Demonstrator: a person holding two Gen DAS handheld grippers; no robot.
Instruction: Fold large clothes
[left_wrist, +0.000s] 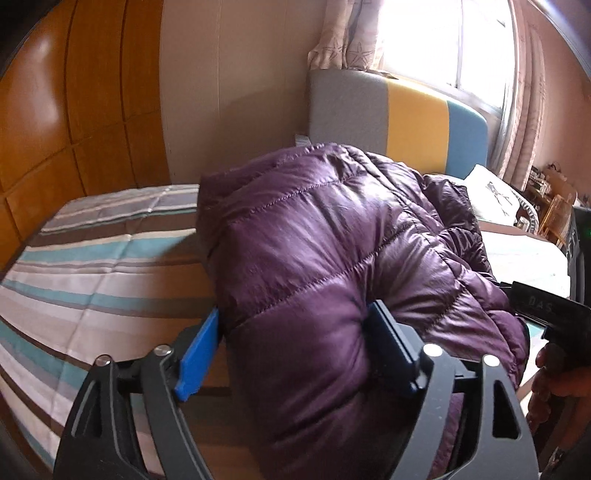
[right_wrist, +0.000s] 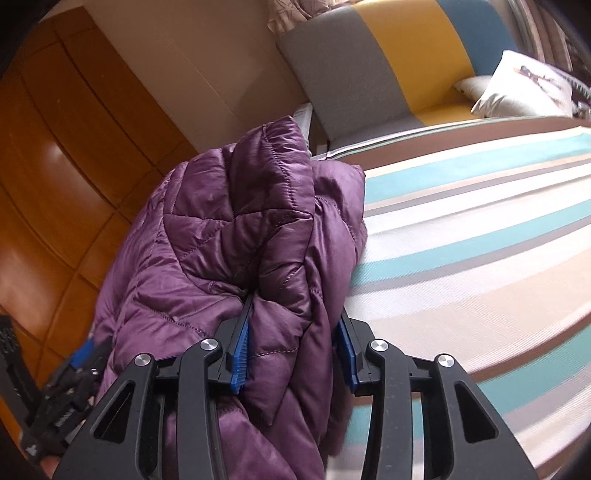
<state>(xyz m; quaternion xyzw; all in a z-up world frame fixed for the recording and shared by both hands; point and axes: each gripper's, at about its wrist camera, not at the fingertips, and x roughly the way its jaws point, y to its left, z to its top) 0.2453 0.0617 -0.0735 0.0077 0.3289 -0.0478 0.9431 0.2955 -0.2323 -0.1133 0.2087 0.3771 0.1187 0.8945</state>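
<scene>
- The bed with the brown, teal and white striped cover is the largest surface; in the right wrist view it fills the right half of the frame with bare stripes, so that looks like the open room for laying the garment flat.
- The glossy purple quilted puffer jacket is bunched and held up over the bed, filling the centre of the left wrist view and the centre-left of the right wrist view. I judge it light and springy, with a slick shell (the sheen suggests it will slide out of a shallow pinch), so a deep bite over a stitched seam or folded edge should hold better than a grip on a puffed panel.
- The orange-brown wooden wardrobe stands at the left of both frames and the padded grey, yellow and blue headboard at upper right; both look like limits for any wide swing of the sleeves.
- A white printed pillow lies at the upper right of the right wrist view, near the headboard (worth avoiding when spreading the jacket).
- The left gripper, bottom centre of its view, has its blue fingers set fairly wide and pressed into a thick roll of the jacket.
- The right gripper has narrower fingers clamped on a gathered fold.
</scene>
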